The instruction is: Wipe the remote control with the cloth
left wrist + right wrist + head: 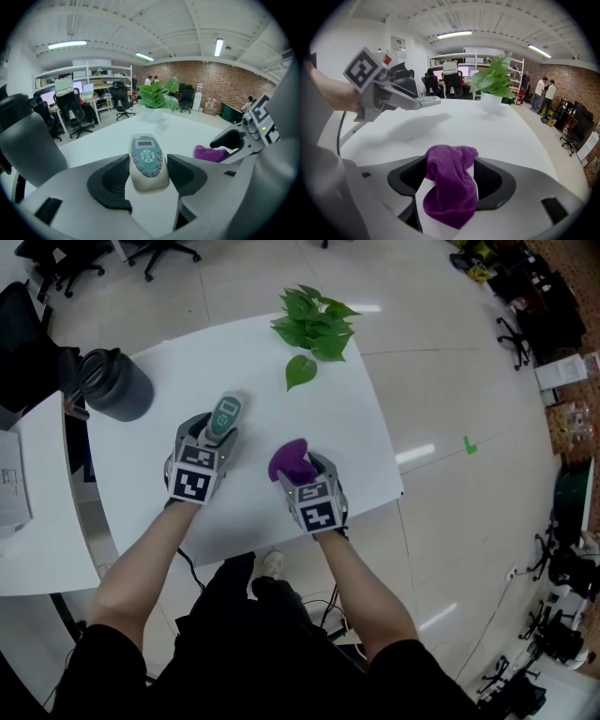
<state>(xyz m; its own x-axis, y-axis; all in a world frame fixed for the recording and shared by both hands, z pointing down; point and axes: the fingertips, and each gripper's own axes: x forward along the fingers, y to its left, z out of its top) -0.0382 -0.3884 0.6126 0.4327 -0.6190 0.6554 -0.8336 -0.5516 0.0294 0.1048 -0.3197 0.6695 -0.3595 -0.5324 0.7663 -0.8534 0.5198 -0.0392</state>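
Observation:
The grey remote control [147, 159], with a teal button face, sits between the pads of my left gripper [147, 177], which is shut on its sides. In the right gripper view the remote [429, 100] is held above the white table [272, 362], with a shadow beneath it. The purple cloth [452, 187] lies bunched between the jaws of my right gripper [451, 180]. Those jaws stand wide, with a gap showing beside the cloth. In the head view the cloth [292, 461] is at the table's near right, and the remote [225, 414] is a hand's width to its left.
A potted green plant [314, 324] stands at the table's far edge. A dark jug [117, 385] sits at the far left corner. A second white desk [37, 521] adjoins on the left. The table's front edge runs just under both grippers.

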